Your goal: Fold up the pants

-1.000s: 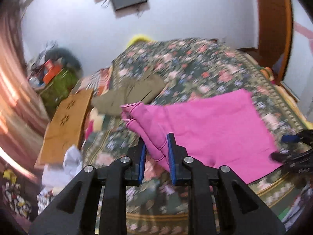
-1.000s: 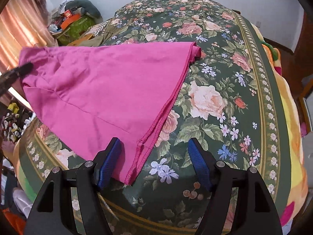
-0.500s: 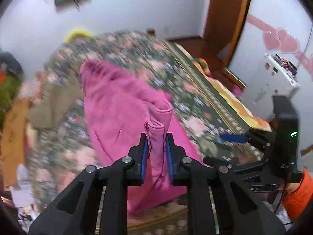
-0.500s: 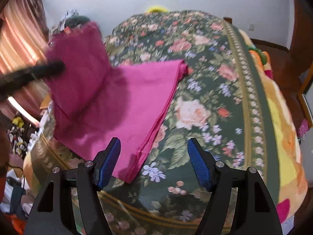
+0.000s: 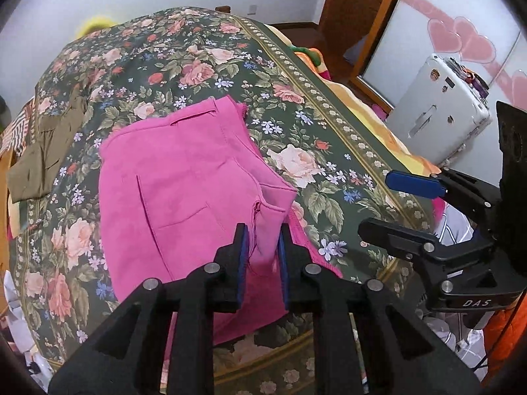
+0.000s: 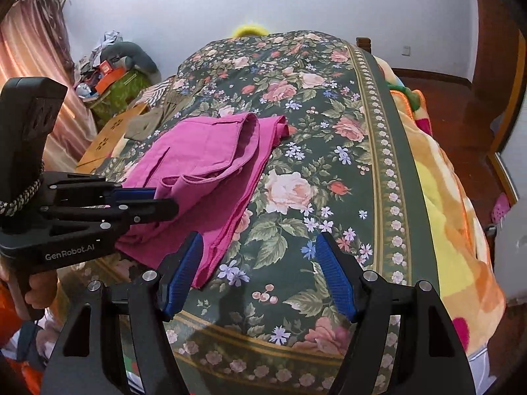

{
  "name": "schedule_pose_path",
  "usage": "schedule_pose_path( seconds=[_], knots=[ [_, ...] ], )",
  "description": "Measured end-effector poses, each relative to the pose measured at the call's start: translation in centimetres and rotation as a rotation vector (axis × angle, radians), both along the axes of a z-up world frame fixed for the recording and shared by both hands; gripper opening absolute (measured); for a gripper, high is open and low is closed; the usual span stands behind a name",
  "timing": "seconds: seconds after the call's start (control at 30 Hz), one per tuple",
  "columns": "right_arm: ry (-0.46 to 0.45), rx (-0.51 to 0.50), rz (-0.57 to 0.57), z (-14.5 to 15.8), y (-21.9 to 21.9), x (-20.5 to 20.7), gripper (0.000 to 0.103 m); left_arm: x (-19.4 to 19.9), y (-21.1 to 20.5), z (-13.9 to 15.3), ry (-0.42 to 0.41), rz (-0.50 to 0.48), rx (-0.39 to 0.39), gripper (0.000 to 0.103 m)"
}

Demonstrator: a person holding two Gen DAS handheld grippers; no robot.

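Here the pink pants (image 5: 184,181) lie folded over on the floral bedspread (image 5: 296,105), straight ahead of the left gripper (image 5: 262,256). Its pads are narrowly apart, with a fold of the pants between them; whether they pinch the cloth I cannot tell. The right gripper (image 6: 260,273) stands wide, holding nothing, above the bedspread with the pants ahead to its left. An olive garment (image 5: 42,158) lies beyond the pants, to the left.
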State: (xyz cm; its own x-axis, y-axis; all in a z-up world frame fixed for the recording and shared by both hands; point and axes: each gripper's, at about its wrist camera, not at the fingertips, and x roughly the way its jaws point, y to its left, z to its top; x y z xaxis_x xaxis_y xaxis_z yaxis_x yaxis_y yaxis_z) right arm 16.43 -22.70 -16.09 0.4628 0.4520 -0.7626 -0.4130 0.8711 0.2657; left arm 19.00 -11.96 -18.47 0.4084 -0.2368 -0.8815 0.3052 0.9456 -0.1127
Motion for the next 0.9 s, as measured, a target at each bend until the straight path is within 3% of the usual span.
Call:
schedule_pose_path(
  seconds=[0.07,0.1,0.2,0.33,0.47,0.67,0.8,0.9],
  knots=[
    [-0.001,0.004,0.002,0.1,0.1,-0.1,0.068,-0.1,0.2,0.6,0.002,-0.020,-0.011,0.028],
    [-0.002,0.006,0.004,0.2,0.2,-0.1,0.068,-0.2,0.4,1.1,-0.007,-0.022,-0.011,0.039],
    [-0.010,0.012,0.011,0.6,0.8,-0.3,0.068,-0.5,1.2,2.8,-0.076,-0.011,-0.008,0.053],
    [-0.015,0.028,0.017,1.1,1.7,-0.2,0.068,0.2,3.3,4.4,-0.144,0.036,0.024,0.055],
    [-0.005,0.039,0.036,0.7,3.2,0.1,0.068,2.8,6.8,4.4,-0.154,0.124,0.061,0.058],
    [0.052,0.023,0.054,-1.8,5.3,1.3,0.068,7.9,11.1,2.3,-0.112,0.203,0.177,0.059],
    [0.099,-0.006,0.075,-3.6,5.8,1.8,0.068,11.4,12.1,0.2,-0.072,0.200,0.229,0.059],
    [0.076,-0.015,0.103,-3.9,5.7,1.6,0.067,13.9,11.8,-1.2,-0.055,0.172,0.259,0.060]
  ],
)
